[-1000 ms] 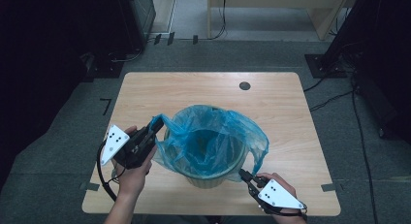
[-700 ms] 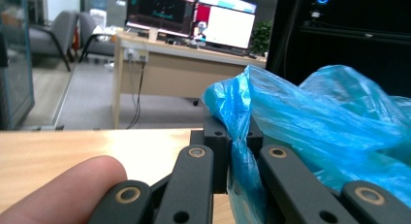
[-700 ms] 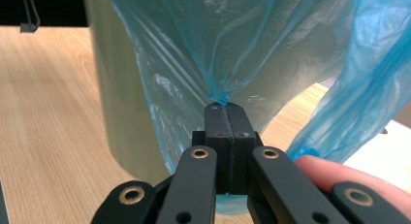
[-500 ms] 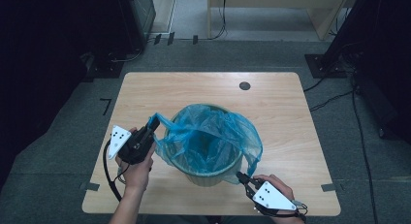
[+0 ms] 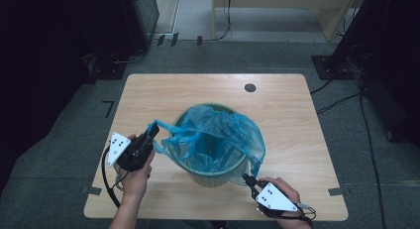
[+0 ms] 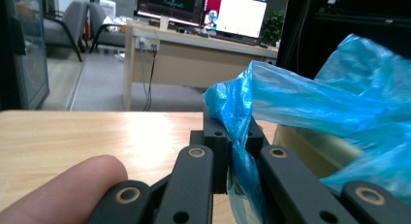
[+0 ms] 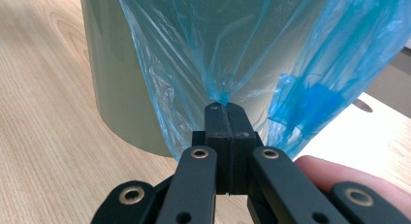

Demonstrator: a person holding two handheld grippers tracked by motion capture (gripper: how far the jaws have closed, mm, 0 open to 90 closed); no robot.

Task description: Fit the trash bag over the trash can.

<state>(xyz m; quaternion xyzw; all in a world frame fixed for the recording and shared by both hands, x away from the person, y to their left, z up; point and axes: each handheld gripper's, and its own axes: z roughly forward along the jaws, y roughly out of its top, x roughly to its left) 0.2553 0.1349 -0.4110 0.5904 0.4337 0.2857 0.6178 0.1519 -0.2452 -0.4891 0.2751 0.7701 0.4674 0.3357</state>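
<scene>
Table [image 5: 198,95] of pale wood grain fills the middle of the high view, a rectangular top with rounded corners and a small dark round hole [image 5: 250,87] near its far edge. On its near half stands the bin [image 5: 214,178], a smooth, dull green round tub, and in it sits the blue bag [image 5: 218,135], thin, crinkled, see-through plastic that spills over the rim on my side and bunches into folds.

My left forearm comes up from the near edge, the hand wrapped round my left gripper [image 5: 153,132], which lies nearly level and points toward the bin's left rim. My right hand rests low on the table at the bin's near right, knuckles up, my right gripper [image 5: 246,178] aimed at the tub's foot.

In the left gripper view my black jaws are pressed together on a twisted corner of the bag [image 6: 242,136], the film running between the pads and out over the bin. In the right gripper view my jaws are pressed tight as well, nipping a small gathered point of the bag [image 7: 219,95] that hangs taut down the bin's wall [image 7: 111,64].
</scene>
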